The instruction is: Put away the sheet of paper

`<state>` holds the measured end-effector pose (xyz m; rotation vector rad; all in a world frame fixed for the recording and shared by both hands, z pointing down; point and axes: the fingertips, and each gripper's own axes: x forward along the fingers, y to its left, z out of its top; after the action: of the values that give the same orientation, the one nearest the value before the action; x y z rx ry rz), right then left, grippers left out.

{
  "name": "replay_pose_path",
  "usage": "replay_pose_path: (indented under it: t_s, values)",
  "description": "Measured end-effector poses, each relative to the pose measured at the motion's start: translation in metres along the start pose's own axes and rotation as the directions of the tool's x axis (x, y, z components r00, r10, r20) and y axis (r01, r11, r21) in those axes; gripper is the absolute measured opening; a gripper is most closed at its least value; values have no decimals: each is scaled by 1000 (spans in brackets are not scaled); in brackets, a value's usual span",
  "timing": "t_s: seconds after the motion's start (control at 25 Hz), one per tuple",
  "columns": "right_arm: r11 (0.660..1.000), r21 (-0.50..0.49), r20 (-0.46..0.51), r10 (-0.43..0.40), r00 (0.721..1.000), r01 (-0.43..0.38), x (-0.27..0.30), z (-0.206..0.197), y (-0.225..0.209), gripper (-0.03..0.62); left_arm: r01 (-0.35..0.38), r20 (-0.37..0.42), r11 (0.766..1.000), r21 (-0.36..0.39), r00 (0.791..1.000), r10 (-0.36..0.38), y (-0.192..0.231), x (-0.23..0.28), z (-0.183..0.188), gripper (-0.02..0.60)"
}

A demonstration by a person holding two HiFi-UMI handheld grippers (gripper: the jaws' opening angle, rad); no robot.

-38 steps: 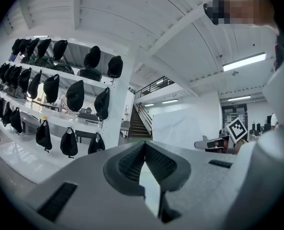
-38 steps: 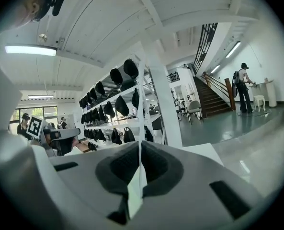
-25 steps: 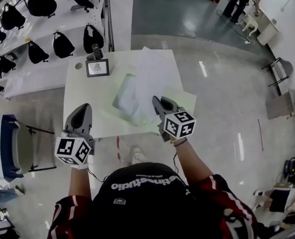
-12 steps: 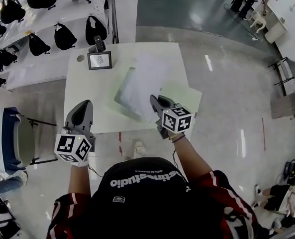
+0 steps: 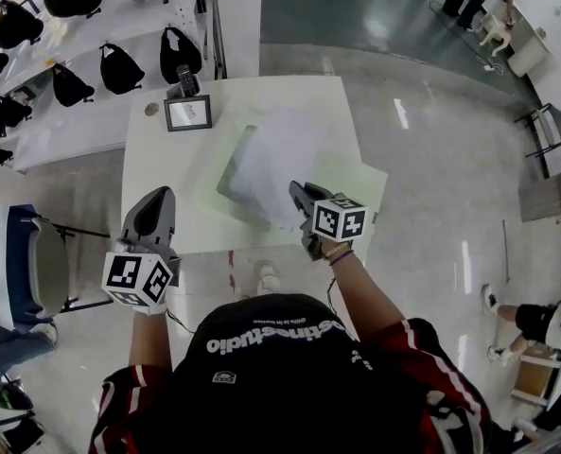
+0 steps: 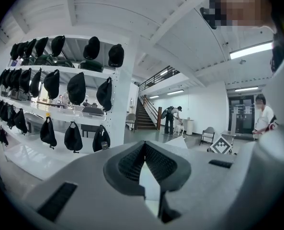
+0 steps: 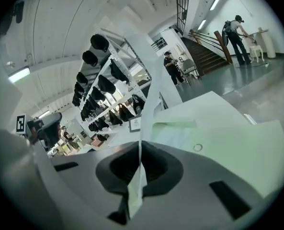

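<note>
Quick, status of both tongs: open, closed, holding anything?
Left tongs: closed, nothing between them.
Right tongs: closed on the sheet of paper.

top (image 5: pixel 280 372): black, white lettering; sleeves (image 5: pixel 429 376): red, white-striped; left claw (image 5: pixel 157 200), right claw (image 5: pixel 299 194): grey, black-white marker cubes (image 5: pixel 138 280)

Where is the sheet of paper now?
In the head view the sheet of paper is over the middle of the white table, its near edge clamped in the right hand-held gripper, a pale green folder just to its right.
</note>
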<state>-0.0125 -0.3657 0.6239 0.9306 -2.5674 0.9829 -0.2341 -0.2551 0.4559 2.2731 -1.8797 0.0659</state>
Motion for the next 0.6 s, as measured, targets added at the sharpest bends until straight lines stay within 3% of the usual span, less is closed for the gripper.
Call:
replay_pose_path:
  t_s: [0.6]
  values:
    - [978,184,-117,-82,990,103,5,-51,-54,3,23,-11,1000,16,1000,-23,-5,15,3,6]
